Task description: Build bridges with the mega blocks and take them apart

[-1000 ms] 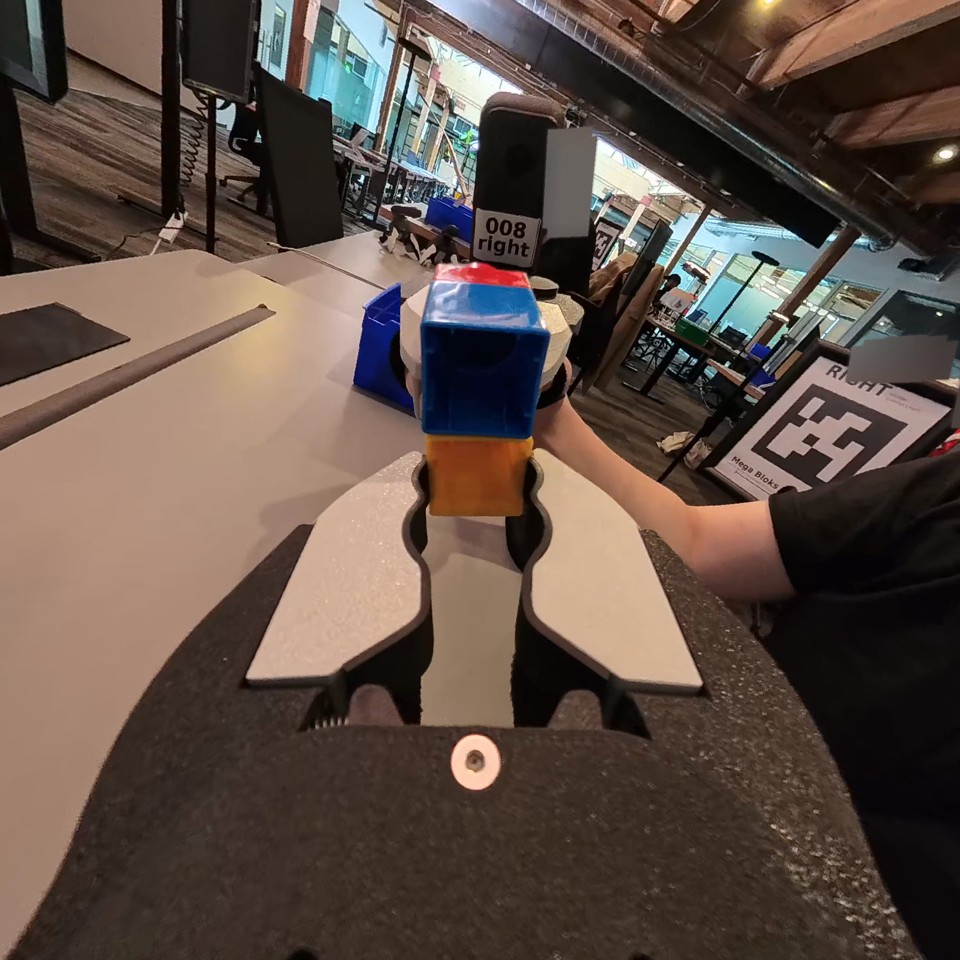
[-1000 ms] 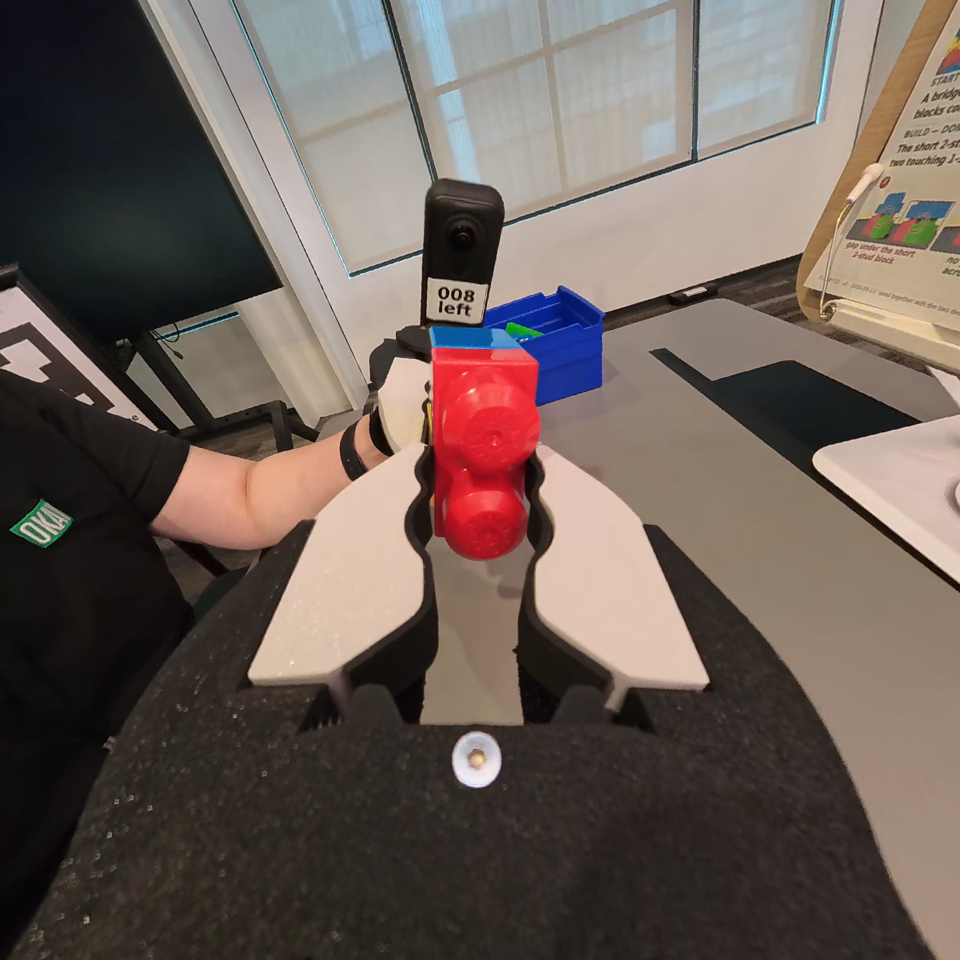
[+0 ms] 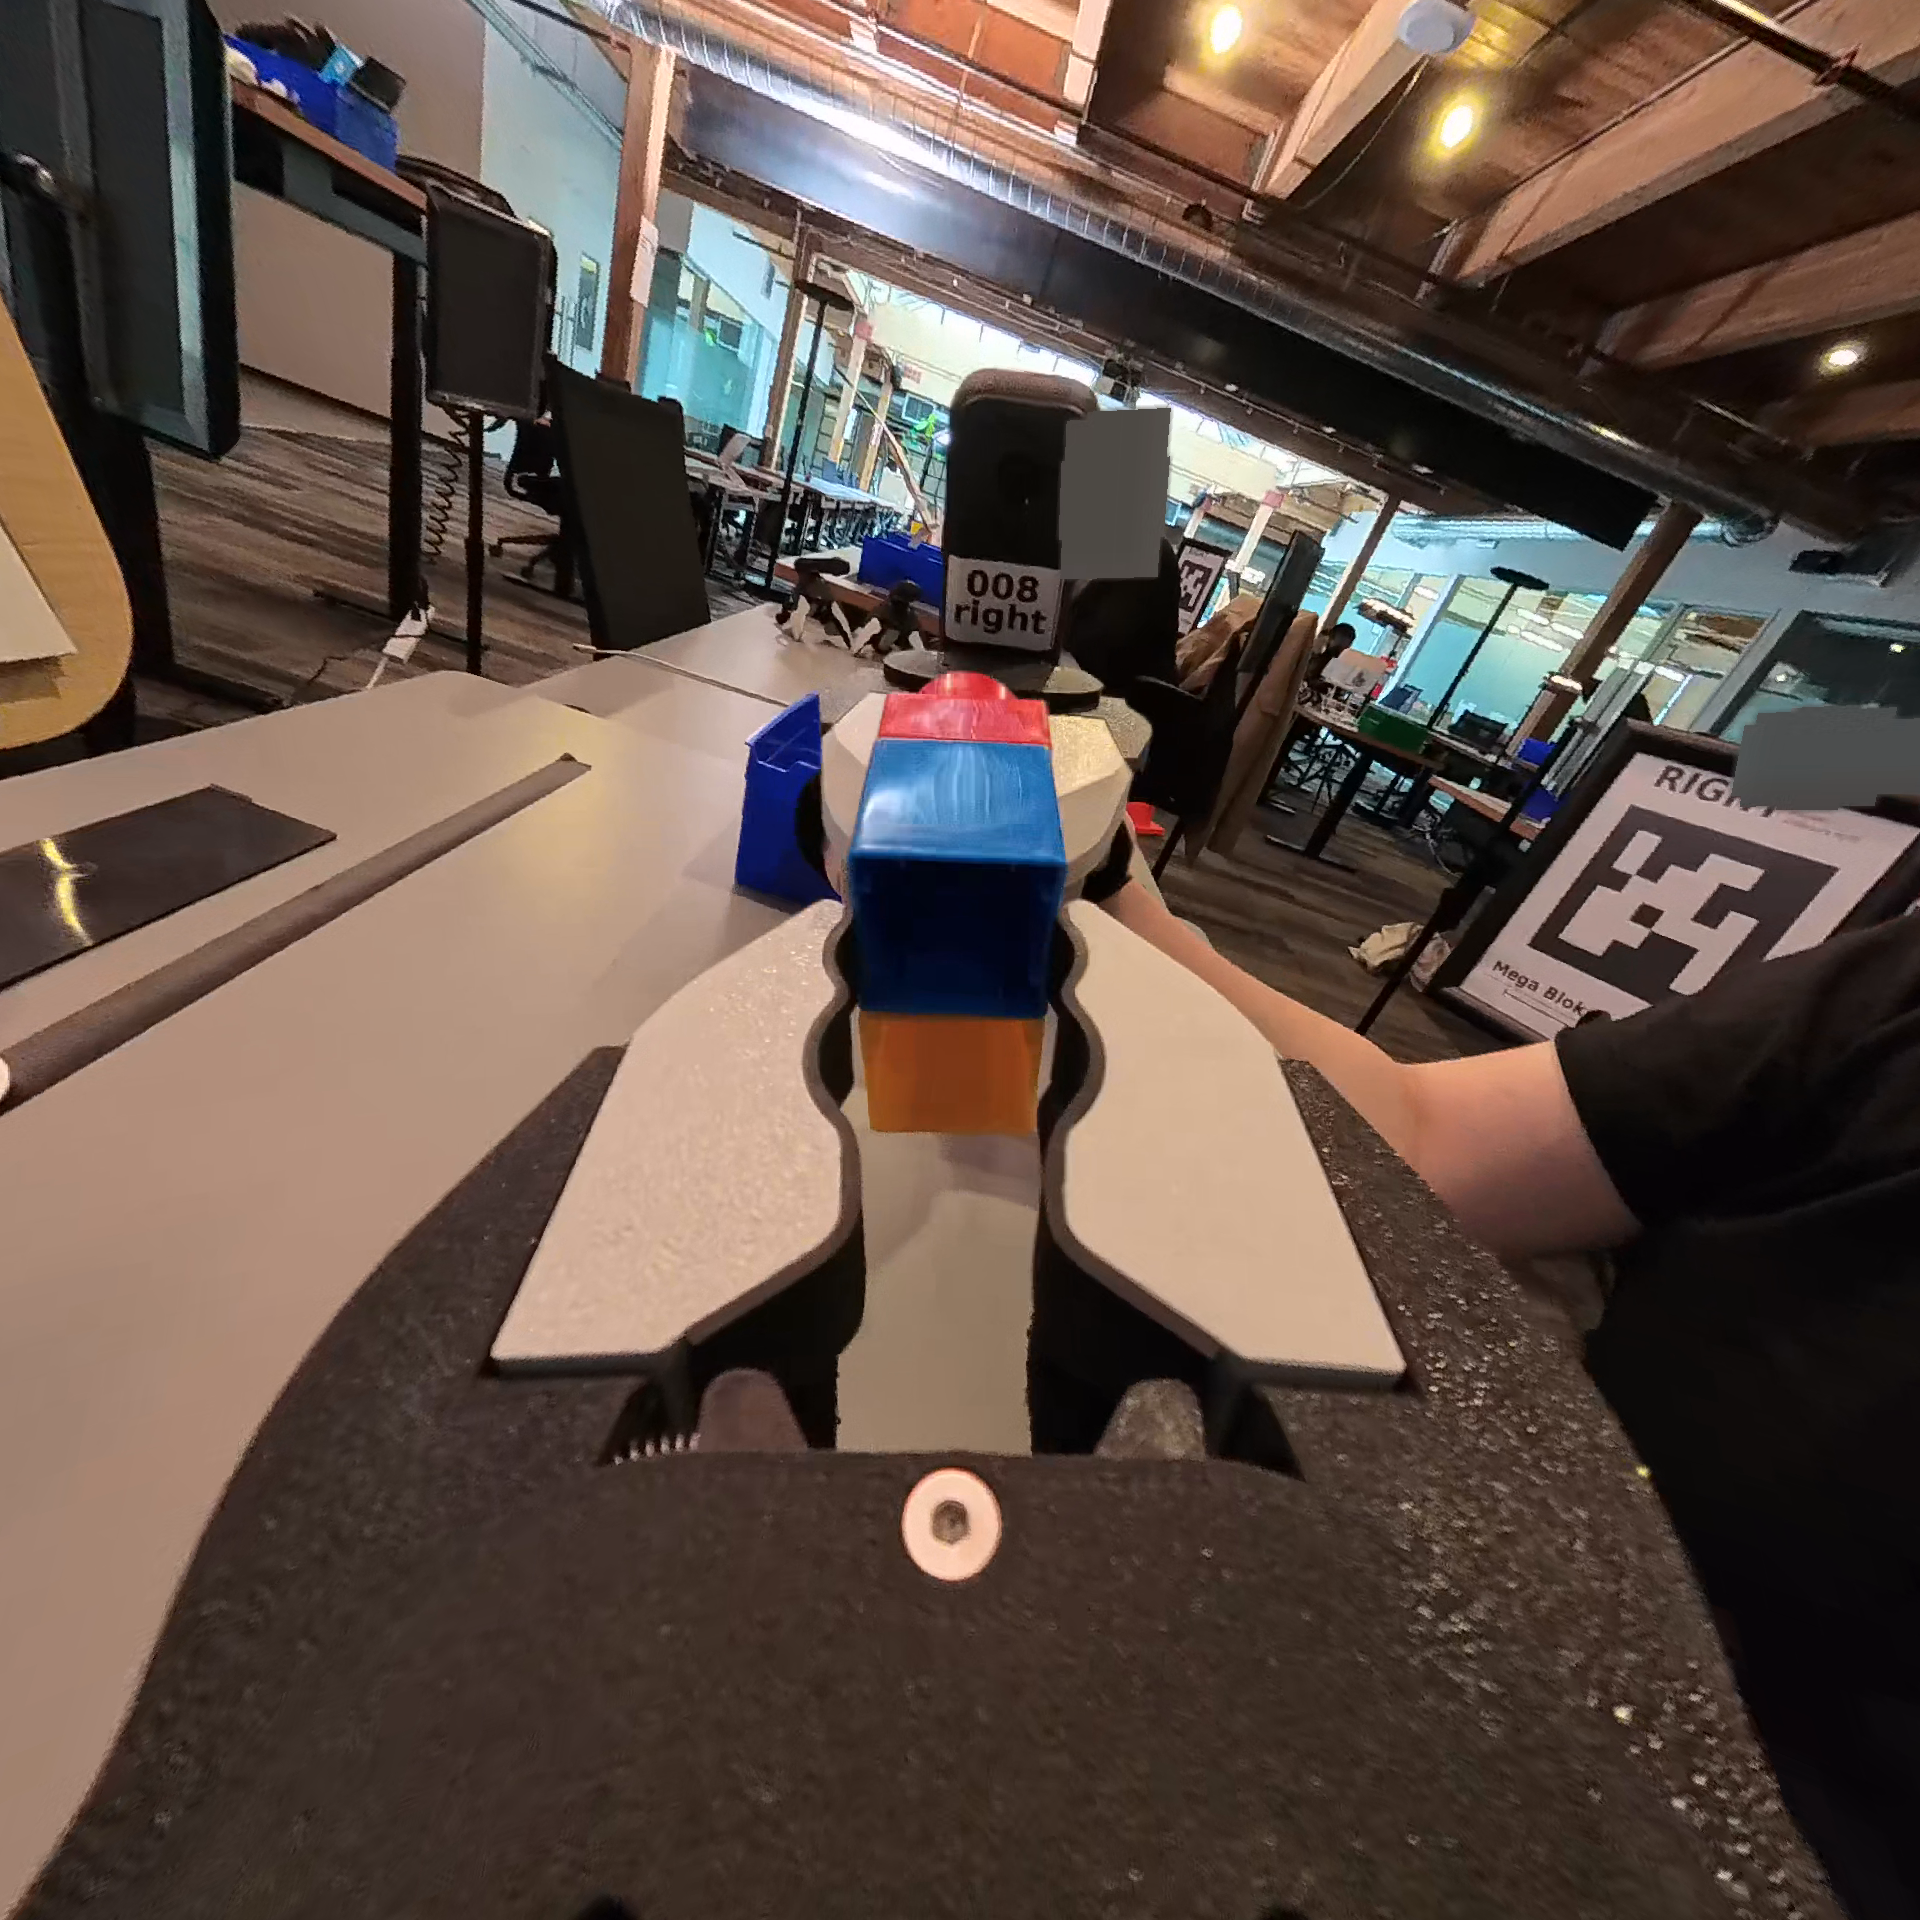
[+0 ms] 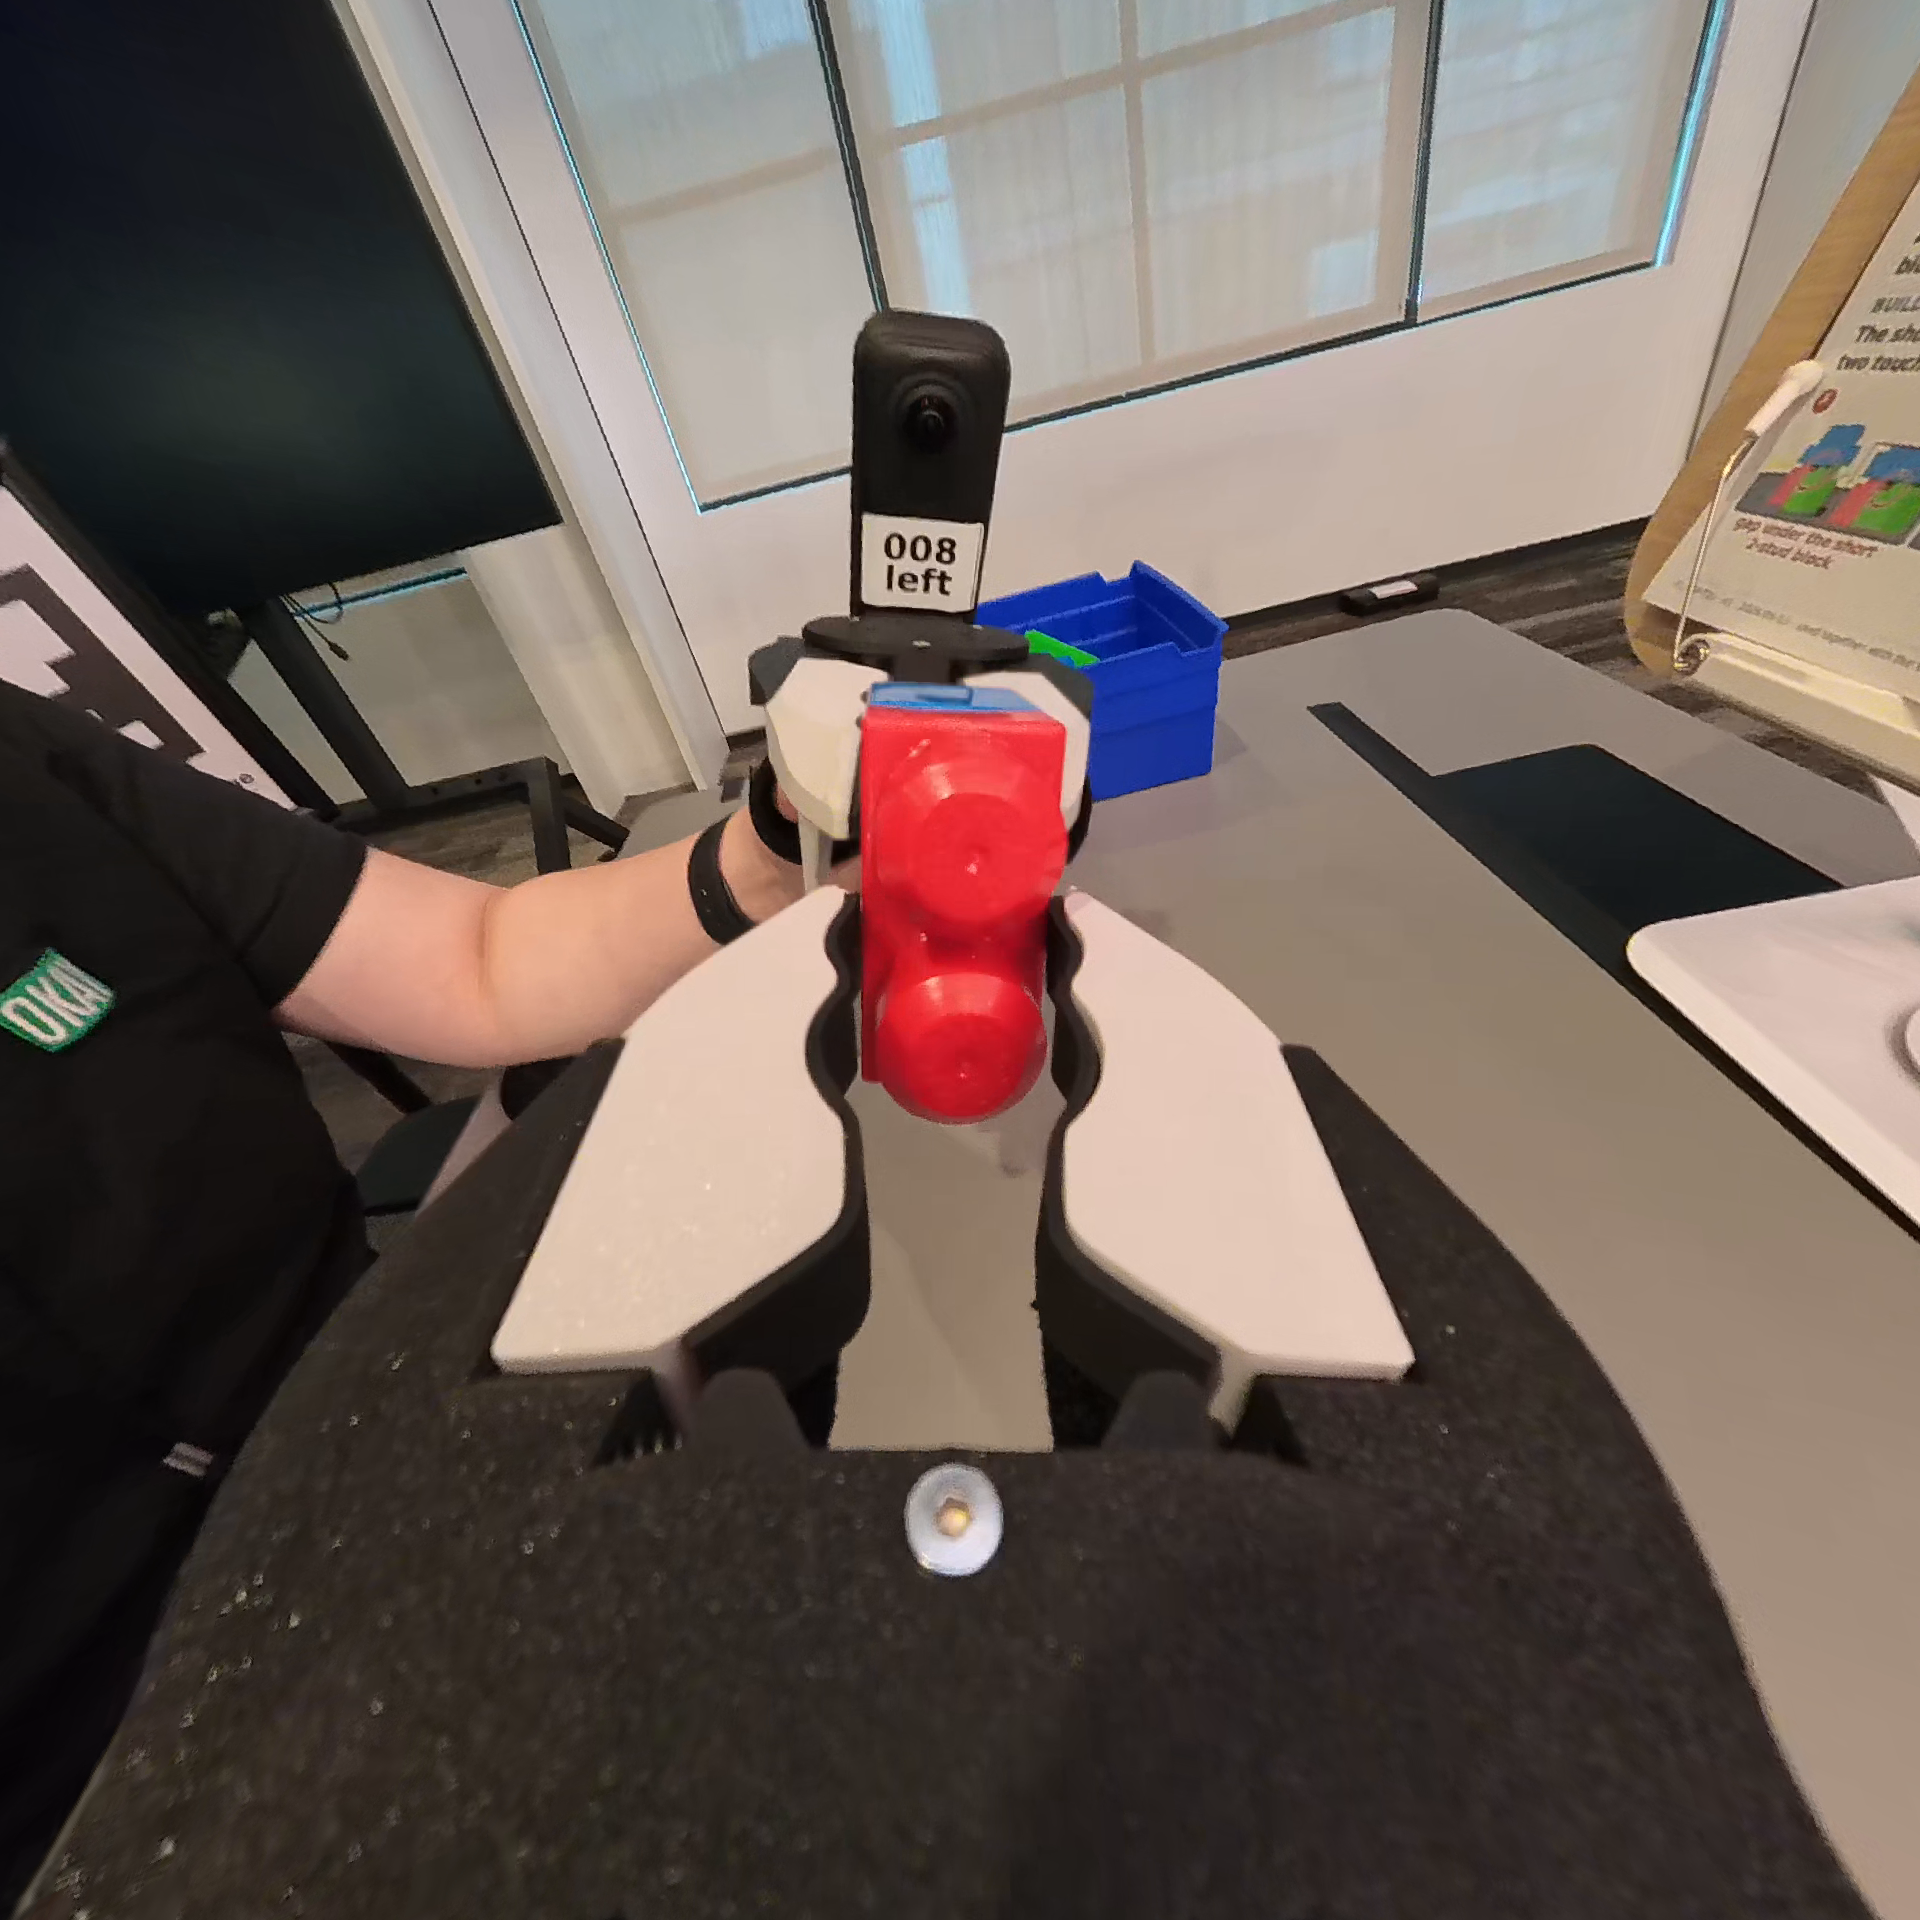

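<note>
Surface finishes, blocks and tooling

Blue block (image 3: pixel 954 883) and red block (image 4: pixel 961 914): glossy smooth plastic; gripper fingers (image 3: pixel 717 1132) matt, grainy (sparkly fleck); table (image 3: pixel 260 1039) matt grey.

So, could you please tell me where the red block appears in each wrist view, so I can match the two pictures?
Left wrist view: the red block sits just above centre, a thin strip behind the blue block, at the far end of the stack.
Right wrist view: the red block fills the centre, studs toward the camera, between the right gripper fingers.
Shared landmark: the blue bin on the grey table.
</note>
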`<state>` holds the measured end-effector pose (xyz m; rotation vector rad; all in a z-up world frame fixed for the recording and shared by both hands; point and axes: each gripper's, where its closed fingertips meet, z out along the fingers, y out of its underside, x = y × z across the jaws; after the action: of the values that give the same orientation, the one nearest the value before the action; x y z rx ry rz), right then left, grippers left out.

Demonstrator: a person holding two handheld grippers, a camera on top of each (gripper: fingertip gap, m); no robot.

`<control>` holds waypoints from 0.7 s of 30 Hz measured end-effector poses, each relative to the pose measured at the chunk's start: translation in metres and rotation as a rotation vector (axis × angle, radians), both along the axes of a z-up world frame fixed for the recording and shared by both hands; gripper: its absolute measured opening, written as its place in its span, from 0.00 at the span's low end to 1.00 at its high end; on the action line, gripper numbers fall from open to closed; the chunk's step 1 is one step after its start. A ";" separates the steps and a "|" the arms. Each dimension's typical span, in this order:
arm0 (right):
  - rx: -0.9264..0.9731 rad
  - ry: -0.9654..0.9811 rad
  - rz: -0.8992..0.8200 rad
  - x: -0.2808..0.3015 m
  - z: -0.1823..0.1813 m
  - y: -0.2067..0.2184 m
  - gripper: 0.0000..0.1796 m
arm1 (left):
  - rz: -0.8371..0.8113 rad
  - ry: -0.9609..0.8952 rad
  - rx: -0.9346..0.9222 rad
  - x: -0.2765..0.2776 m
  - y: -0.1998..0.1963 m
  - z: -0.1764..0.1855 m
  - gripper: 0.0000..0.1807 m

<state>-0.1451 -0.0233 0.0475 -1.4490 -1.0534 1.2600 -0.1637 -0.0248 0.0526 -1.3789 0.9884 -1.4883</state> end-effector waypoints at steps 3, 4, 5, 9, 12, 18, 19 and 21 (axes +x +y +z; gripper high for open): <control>-0.007 0.048 -0.012 0.002 0.010 0.001 0.20 | -0.008 0.005 -0.010 0.001 -0.002 0.001 0.19; -0.009 0.041 -0.014 0.001 0.010 0.001 0.20 | -0.007 0.023 -0.010 0.002 -0.002 -0.001 0.19; -0.011 0.026 -0.007 0.001 0.008 0.000 0.18 | -0.004 0.034 -0.010 0.003 -0.002 -0.003 0.19; -0.017 -0.001 -0.016 0.001 0.003 0.002 0.18 | 0.005 0.007 -0.036 0.003 0.001 -0.001 0.18; -0.034 0.016 -0.023 0.000 0.002 0.005 0.19 | 0.013 0.007 -0.044 0.002 0.003 -0.001 0.18; -0.113 0.084 0.022 0.003 -0.002 0.006 0.29 | 0.037 -0.025 -0.048 -0.005 0.007 0.006 0.19; -0.132 0.094 0.041 0.002 -0.003 0.005 0.29 | 0.044 -0.028 -0.047 -0.006 0.008 0.007 0.18; -0.139 0.095 0.042 -0.002 -0.006 0.006 0.29 | 0.058 -0.035 -0.044 -0.007 0.010 0.008 0.19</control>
<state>-0.1472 -0.0172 0.0412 -1.4620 -0.9527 1.4421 -0.1709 -0.0152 0.0606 -1.3964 0.8908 -1.4942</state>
